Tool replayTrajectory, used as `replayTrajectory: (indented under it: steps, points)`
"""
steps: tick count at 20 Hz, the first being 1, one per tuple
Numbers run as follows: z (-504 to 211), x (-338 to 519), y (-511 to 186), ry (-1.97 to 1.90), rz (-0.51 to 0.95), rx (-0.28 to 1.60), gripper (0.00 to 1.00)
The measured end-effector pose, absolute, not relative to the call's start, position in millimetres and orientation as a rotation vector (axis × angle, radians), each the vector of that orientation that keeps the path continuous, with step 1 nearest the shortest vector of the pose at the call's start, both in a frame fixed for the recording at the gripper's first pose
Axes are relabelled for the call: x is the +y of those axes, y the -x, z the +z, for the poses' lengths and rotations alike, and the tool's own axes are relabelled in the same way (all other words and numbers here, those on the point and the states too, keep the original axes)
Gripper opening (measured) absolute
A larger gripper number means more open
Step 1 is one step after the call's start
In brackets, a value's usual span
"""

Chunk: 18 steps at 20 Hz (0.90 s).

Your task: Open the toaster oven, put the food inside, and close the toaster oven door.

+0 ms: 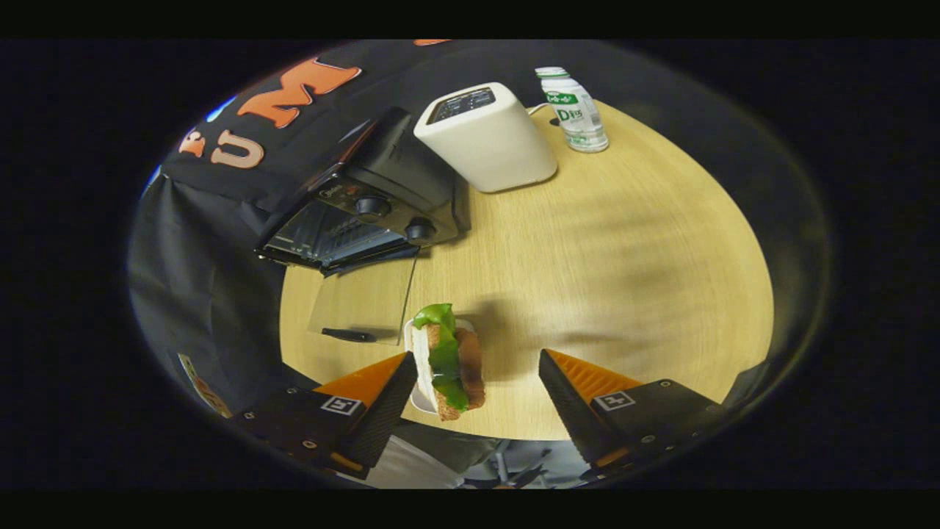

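Between the spread, released jaws (470,386): brown-and-green sandwich (449,361) | beyond: black toaster oven (367,198), glass door down on wooden bench (631,257)

Staged booth, kitchen-style: toaster oven (363,213), toaster (488,139), bottle (576,110) on round wooden table (624,257), cloth wall (198,250).

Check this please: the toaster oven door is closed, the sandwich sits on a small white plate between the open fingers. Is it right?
Not quite. The gripper view shows the toaster oven door open, folded down onto the table. The sandwich does sit on the small white plate, between the open gripper fingers.
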<state>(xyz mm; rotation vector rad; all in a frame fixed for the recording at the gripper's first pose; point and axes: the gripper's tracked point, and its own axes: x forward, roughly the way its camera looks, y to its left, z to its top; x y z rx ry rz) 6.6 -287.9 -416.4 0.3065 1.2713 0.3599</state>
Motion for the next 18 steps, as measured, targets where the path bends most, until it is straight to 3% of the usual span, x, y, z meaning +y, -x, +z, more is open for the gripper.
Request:
replayTrajectory:
  steps: [6,10,13,18]
  points:
    - [-437,-267,-5,-0.276,0.460,1.331,0.95]
    - [-441,-254,-4,-0.320,0.481,1.366,0.74]
    - [-439,-249,-4,-0.389,0.467,1.395,0.52]
    - [-430,-244,-6,-0.386,0.424,1.341,0.33]
